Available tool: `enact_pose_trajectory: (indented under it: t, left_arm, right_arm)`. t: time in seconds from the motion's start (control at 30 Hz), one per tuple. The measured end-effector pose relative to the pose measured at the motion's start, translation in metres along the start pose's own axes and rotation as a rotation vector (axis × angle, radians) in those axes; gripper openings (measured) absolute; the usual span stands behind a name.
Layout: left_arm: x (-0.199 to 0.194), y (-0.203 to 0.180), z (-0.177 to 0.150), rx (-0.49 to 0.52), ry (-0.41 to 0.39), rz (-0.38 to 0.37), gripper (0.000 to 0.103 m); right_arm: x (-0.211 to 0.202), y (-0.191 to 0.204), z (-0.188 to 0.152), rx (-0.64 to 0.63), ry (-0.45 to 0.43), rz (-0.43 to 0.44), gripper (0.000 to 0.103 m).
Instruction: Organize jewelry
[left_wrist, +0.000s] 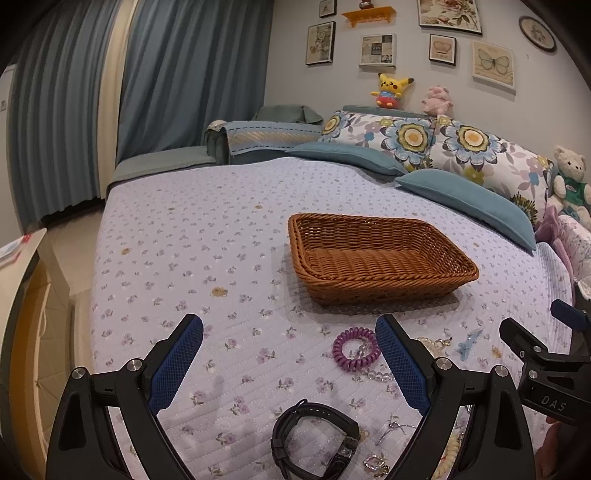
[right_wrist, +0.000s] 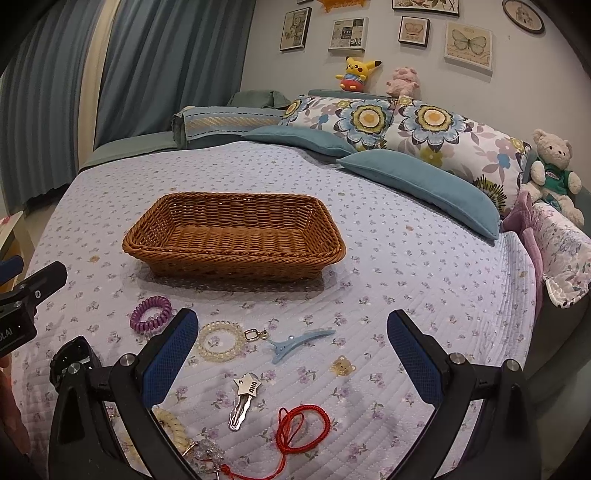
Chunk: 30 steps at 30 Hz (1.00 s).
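A brown wicker basket (left_wrist: 380, 254) (right_wrist: 236, 236) sits empty on the bed. Jewelry lies in front of it. My left gripper (left_wrist: 290, 354) is open and empty above a black watch (left_wrist: 314, 439) and beside a purple coil hair tie (left_wrist: 355, 349). My right gripper (right_wrist: 291, 350) is open and empty above a blue hair clip (right_wrist: 295, 345), a silver star hair pin (right_wrist: 244, 400), a red cord bracelet (right_wrist: 301, 430), a clear bead bracelet (right_wrist: 218, 341) and a small bear charm (right_wrist: 341, 365). The purple coil (right_wrist: 150, 314) shows left of it.
The lilac floral bedspread (right_wrist: 406, 277) covers the bed. Teal and floral pillows (right_wrist: 424, 184) lie behind the basket. A teddy bear (right_wrist: 554, 166) sits at the right. Blue curtains (left_wrist: 147, 92) hang at the left. A pale side table (left_wrist: 22, 266) stands beside the bed's left edge.
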<state>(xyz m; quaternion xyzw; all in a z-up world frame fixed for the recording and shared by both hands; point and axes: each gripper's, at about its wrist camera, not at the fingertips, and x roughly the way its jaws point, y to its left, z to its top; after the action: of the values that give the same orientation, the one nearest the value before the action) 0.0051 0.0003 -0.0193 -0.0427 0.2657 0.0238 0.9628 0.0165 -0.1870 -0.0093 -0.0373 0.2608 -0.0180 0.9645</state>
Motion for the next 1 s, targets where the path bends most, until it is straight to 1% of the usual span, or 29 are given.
enact_pose_trajectory:
  t: [0.77, 1.0]
  left_arm:
    - [0.0034, 0.0024, -0.0013, -0.01, 0.009, -0.005, 0.095]
    - [0.0041, 0.0072, -0.0005, -0.031, 0.014, -0.006, 0.095]
  right_arm:
    - [0.0031, -0.0001, -0.0012, 0.002, 0.018, 0.006, 0.102]
    - [0.0033, -0.0004, -0.0013, 0.001, 0.017, 0.007, 0.102]
